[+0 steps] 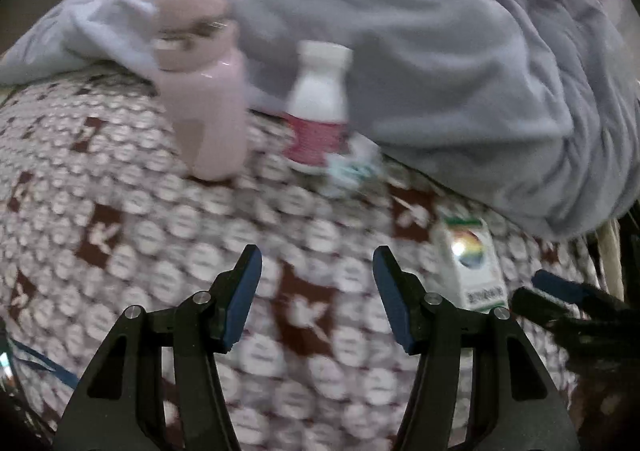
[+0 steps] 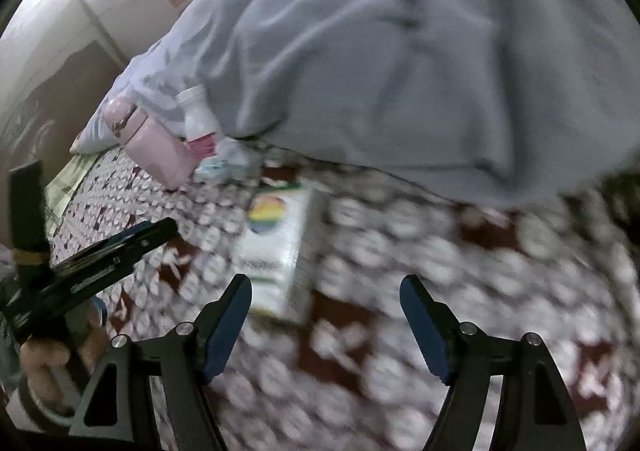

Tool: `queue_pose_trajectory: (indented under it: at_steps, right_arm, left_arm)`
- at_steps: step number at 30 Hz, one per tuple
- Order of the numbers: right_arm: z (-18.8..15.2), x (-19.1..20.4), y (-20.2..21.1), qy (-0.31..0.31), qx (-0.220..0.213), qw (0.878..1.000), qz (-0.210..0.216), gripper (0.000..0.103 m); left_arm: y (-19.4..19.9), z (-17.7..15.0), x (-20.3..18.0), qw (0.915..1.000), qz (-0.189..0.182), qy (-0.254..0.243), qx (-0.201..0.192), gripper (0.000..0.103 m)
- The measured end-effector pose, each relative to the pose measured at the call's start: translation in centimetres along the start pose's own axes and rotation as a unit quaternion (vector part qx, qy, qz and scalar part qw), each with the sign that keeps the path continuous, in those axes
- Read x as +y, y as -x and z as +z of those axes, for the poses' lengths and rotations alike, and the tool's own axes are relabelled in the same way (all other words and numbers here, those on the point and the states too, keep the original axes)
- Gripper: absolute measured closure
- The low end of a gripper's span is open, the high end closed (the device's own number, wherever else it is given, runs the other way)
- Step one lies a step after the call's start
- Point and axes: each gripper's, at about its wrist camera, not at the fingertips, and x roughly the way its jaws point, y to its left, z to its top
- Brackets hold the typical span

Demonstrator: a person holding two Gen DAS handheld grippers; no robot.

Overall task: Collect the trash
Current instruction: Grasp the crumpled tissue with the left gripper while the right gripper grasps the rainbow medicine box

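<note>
Clearly both grippers are empty: the left gripper (image 1: 318,263) and the right gripper (image 2: 326,291) each hang with jaws spread wide above the patterned bedspread (image 1: 168,251). Nearest the right gripper lies a white carton (image 2: 280,247) with a rainbow disc on its face, flat on the cover just ahead of the left-hand finger. To take it well, the jaws probably need to shift left until the carton sits between them, then close across its narrow sides rather than its length, low enough not to pinch the fabric. Farther back, a crumpled wrapper (image 1: 352,169) lies touching a white bottle with a red label (image 1: 318,111), which stands beside a pink flask (image 1: 204,91); the flask looks like a keeper, not trash. Motion blur smears all labels, so no print is legible. A grey blanket (image 1: 440,71) overlaps the bottle's far side and could hide more litter. No bin or bag shows in either view.
</note>
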Motion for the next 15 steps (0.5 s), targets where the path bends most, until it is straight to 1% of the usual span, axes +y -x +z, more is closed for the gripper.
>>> queue_pose_trajectory:
  at_steps: [2, 4, 5, 6, 8, 9, 12, 14, 15]
  right_arm:
    - [0.8, 1.6, -2.4, 0.012, 0.009, 1.000, -0.008, 0.027]
    - [1.0, 2.5, -4.7, 0.020, 0.029, 0.999, -0.014, 0.028]
    - [0.8, 2.6, -5.4, 0.022, 0.035, 0.999, -0.012, 0.031]
    - [0.5, 2.3, -5.8, 0.019, 0.036, 0.999, -0.013, 0.046]
    - [-0.2, 1.4, -4.8, 0.016, 0.022, 1.000, -0.007, 0.045]
    - [-0.7, 0.9, -4.0, 0.020, 0.017, 1.000, -0.012, 0.045]
    - [-1.9, -1.0, -1.4, 0.022, 0.009, 1.000, -0.012, 0.045]
    - [-2.9, -2.7, 0.5, 0.017, 0.002, 1.000, -0.017, 0.045]
    - [-3.2, -3.3, 1.1, 0.011, -0.002, 1.000, -0.018, 0.045]
  left_arm:
    - [-0.4, 0.8, 0.7, 0.9999, 0.004, 0.012, -0.002, 0.046]
    - [-0.8, 1.3, 0.8, 0.9999, 0.005, 0.014, -0.003, 0.043]
    - [-1.3, 1.9, 0.5, 0.9999, 0.005, 0.013, -0.005, 0.043]
    - [-1.9, 2.2, 0.0, 0.9999, 0.004, 0.011, -0.008, 0.042]
    - [-3.2, 2.7, -1.3, 0.9998, 0.004, 0.009, -0.016, 0.041]
    - [-3.9, 3.0, -1.7, 0.9998, 0.006, 0.009, -0.018, 0.040]
    - [-6.3, 3.8, -2.9, 0.9993, 0.026, 0.016, -0.021, 0.040]
    - [-8.0, 4.1, -3.3, 0.9983, 0.044, 0.030, -0.021, 0.040]
    - [-8.7, 4.2, -3.3, 0.9981, 0.043, 0.039, -0.020, 0.040]
